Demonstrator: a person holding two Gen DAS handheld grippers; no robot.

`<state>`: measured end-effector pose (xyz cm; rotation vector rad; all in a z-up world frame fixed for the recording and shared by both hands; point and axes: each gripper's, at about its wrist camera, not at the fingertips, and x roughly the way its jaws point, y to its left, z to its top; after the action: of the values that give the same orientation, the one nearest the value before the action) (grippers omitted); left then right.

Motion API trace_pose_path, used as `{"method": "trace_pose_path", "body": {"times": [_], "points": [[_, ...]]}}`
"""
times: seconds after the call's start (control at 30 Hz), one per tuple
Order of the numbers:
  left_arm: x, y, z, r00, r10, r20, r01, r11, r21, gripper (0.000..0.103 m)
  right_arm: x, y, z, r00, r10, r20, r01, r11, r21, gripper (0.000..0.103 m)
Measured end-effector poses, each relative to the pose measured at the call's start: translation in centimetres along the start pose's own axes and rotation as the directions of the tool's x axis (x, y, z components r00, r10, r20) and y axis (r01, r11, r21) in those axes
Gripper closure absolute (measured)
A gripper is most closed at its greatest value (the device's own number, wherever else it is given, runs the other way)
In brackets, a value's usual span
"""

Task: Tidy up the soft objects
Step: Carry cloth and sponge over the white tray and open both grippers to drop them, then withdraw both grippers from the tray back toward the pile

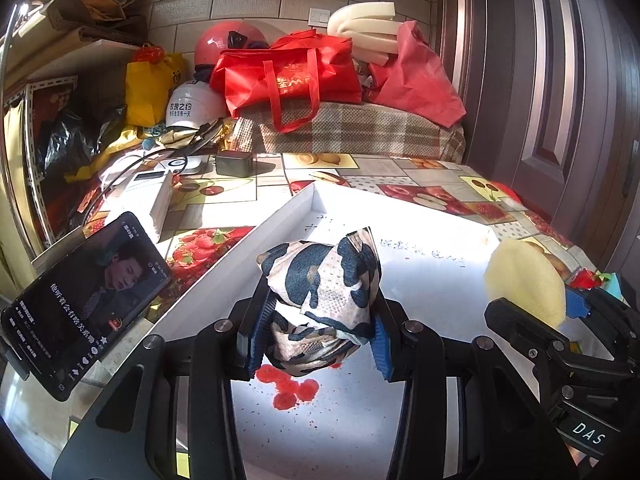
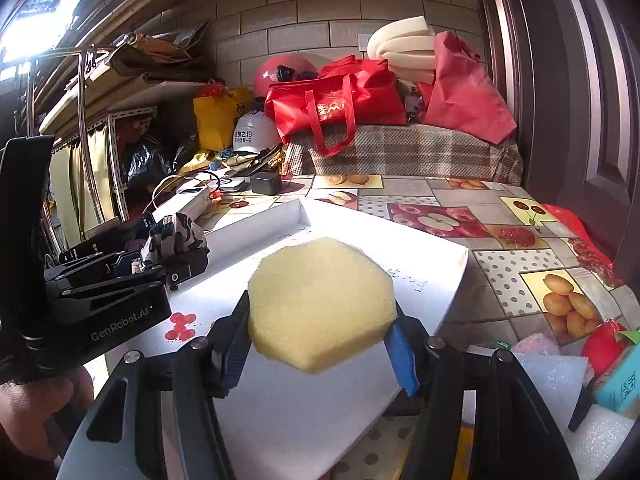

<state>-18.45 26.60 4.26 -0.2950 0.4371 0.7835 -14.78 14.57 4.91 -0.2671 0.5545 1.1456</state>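
Observation:
My left gripper (image 1: 316, 336) is shut on a crumpled black, tan and white patterned cloth (image 1: 324, 284) and holds it above the white shallow box lid (image 1: 280, 216). My right gripper (image 2: 320, 344) is shut on a yellow hexagonal sponge (image 2: 320, 300), also held over the white lid (image 2: 440, 276). The sponge (image 1: 524, 276) and right gripper show at the right of the left wrist view. The cloth (image 2: 176, 236) and left gripper show at the left of the right wrist view.
A phone on a stand (image 1: 84, 304) plays video at the left. White boxes (image 1: 148, 196) and a black charger (image 1: 234, 163) lie behind the lid. Red bags (image 1: 288, 72), helmets and foam rolls are piled at the back. Foam pieces and a red apple (image 2: 604, 344) lie at the right.

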Motion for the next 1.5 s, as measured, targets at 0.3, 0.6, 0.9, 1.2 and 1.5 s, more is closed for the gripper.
{"method": "trace_pose_path", "body": {"times": [0.3, 0.6, 0.9, 1.2, 1.5], "points": [[0.3, -1.1, 0.0, 0.996, 0.088, -0.002, -0.088, 0.995, 0.054, 0.014, 1.1, -0.9, 0.0, 0.998, -0.016, -0.061, 0.019, 0.998, 0.052, 0.015], [-0.7, -0.7, 0.0, 0.993, 0.109, 0.049, -0.111, 0.993, 0.038, 0.0, 0.1, -1.2, 0.0, 1.0, -0.007, -0.004, 0.008, 0.997, 0.075, 0.0], [-2.2, -0.5, -0.2, 0.986, 0.111, 0.125, -0.115, 0.993, 0.024, 0.0, -1.9, -0.8, -0.1, 0.996, -0.015, 0.09, 0.011, 0.999, 0.046, 0.0], [-3.9, -1.1, -0.6, 0.973, 0.107, 0.204, -0.116, 0.993, 0.034, 0.0, -3.5, -1.0, -0.9, 0.996, -0.008, 0.09, 0.006, 1.0, 0.028, 0.0], [-5.5, -2.7, -1.6, 0.972, 0.051, 0.231, -0.067, 0.996, 0.061, 0.0, -8.9, -4.6, -1.7, 0.97, -0.07, 0.231, 0.04, 0.99, 0.133, 0.0]]}}
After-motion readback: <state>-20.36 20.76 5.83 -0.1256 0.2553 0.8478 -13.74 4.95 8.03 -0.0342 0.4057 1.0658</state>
